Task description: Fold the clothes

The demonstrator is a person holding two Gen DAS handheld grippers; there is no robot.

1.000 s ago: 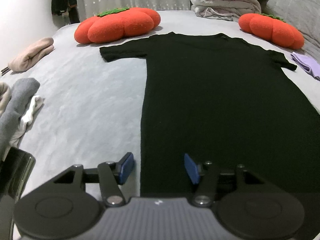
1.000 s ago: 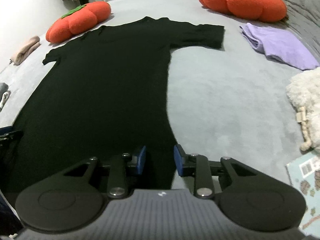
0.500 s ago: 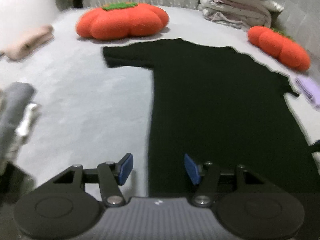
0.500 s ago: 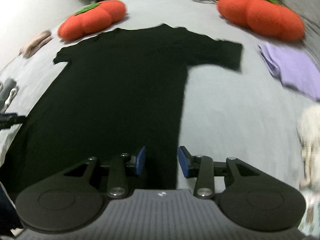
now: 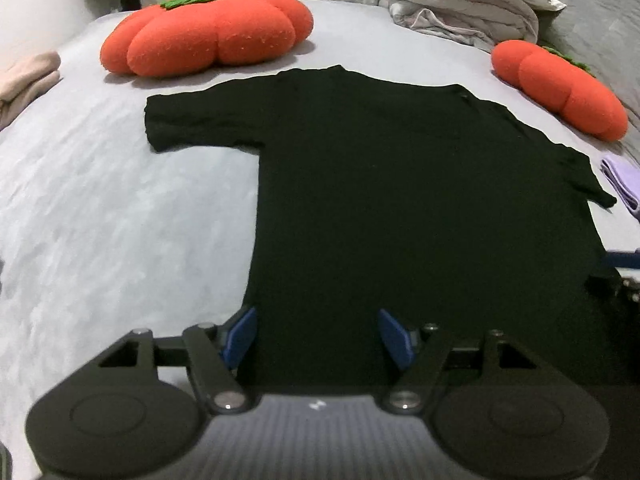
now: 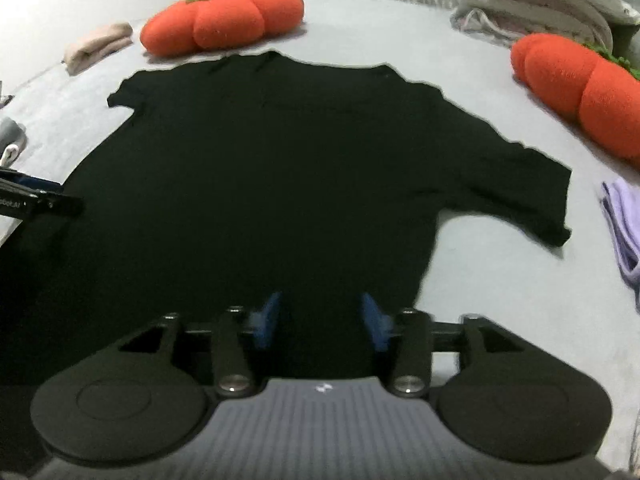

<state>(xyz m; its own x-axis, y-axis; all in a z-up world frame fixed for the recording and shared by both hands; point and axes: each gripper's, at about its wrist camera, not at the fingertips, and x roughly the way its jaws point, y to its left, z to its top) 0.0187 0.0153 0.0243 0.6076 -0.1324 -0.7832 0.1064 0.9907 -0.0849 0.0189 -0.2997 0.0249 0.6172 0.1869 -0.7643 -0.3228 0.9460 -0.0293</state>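
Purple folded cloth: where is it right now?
The purple folded cloth lies at the right edge of both wrist views, on the grey bed, beyond the black shirt's right sleeve and nearer than the right-hand pumpkin cushion.

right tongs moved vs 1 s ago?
Yes. The right tongs went forward up the black shirt: the right sleeve and the orange pumpkin cushion loom larger, and the opening has widened.

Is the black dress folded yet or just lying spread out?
Spread out: the black dress lies flat, both sleeves extended, no folds visible.

Black shirt (image 5: 400, 200) hem behind tools.
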